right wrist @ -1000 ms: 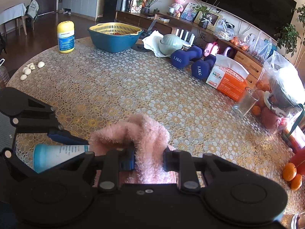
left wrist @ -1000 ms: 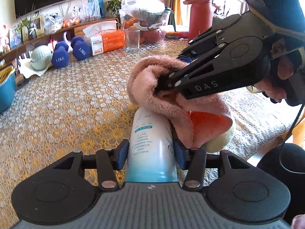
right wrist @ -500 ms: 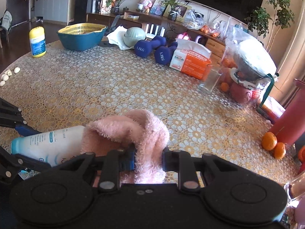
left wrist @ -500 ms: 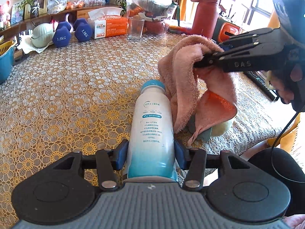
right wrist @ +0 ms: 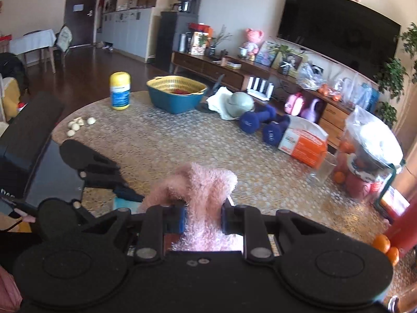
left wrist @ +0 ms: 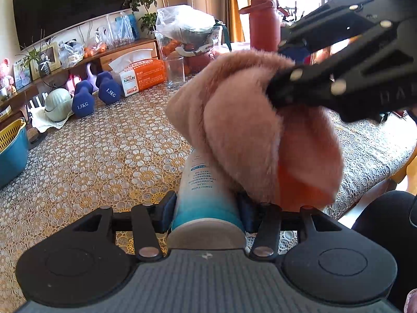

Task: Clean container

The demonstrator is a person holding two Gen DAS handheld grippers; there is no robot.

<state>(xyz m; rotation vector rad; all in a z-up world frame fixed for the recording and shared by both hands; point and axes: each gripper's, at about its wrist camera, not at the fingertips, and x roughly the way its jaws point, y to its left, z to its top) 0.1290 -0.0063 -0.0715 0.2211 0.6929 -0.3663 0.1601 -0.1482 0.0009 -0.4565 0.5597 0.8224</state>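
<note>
The left gripper has its fingers clamped on the lower body of the white-and-teal bottle, which lies low in the centre of the left wrist view, pointing away over the patterned tablecloth. The right gripper has its fingers closed on the fluffy pink cloth, and in the left wrist view that cloth fills the centre right of the frame, draped over the bottle's upper half so its cap is hidden. The likeliest trouble, as I judge it, is the smooth round bottle twisting or sliding out between the two narrow pads if the cloth is pushed hard along it. The loose hanging fold of cloth could also snag on the left gripper's fingers, or the cloth could pull free of the right gripper mid-wipe. A wide sweep toward the upper middle of the left wrist view might knock the empty glass. By count: one bottle held, one cloth, two blue dumbbells, one tissue box, one glass, one red flask, one blue-and-yellow basket and one yellow-capped jar in the upper left of the right wrist view, with a few pale garlic cloves left of centre, too blurred to number exactly.
</note>
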